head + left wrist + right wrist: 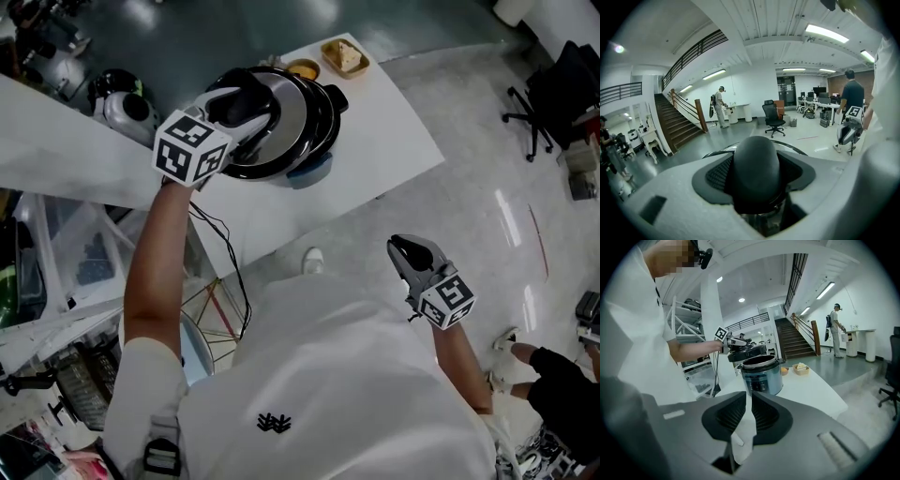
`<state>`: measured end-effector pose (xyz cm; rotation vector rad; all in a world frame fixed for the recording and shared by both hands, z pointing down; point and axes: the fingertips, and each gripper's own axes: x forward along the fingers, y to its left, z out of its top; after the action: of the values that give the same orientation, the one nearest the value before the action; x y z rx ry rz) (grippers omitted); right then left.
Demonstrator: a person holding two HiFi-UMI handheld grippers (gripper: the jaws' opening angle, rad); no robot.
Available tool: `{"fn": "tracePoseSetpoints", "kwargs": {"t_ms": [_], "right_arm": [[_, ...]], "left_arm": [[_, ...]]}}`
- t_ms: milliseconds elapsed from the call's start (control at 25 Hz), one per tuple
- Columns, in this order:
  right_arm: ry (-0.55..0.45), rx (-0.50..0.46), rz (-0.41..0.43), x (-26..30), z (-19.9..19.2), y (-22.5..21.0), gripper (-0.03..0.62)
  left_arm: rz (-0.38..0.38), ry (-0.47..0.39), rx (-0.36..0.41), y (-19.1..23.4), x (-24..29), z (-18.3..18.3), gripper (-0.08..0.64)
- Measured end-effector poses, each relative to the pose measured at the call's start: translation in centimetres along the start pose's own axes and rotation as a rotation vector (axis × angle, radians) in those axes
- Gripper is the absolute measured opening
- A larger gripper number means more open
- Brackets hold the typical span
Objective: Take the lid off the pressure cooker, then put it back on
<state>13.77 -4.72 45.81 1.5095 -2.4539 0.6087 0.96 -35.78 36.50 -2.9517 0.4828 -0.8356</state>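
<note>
The left arm [155, 272] reaches out nearly straight from its white short sleeve [141, 380], forearm bare, the wrist hidden behind the marker cube [190, 147]. The left claw [246, 103] tilts a little downward. Its jaws stand wide, with the pads clamped on either side of the lid knob [756, 171]. The right arm [459, 361] is bent and kept near the torso [328, 375]. The right claw [410, 251] points forward and slightly down, well apart from the other. Its jaws are drawn close, with only a thin slit between them and nothing in it.
</note>
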Motion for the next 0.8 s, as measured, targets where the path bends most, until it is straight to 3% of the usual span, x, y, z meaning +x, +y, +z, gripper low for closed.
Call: {"fn": "tracePoseSetpoints", "kwargs": {"t_ms": [800], "right_arm": [[0.042,-0.107,0.248,-0.3,-0.8,2.7,0.043]], "left_arm": [[0.298,0.036,-0.166,-3.3,-13.3,-6.9,0.287]]}}
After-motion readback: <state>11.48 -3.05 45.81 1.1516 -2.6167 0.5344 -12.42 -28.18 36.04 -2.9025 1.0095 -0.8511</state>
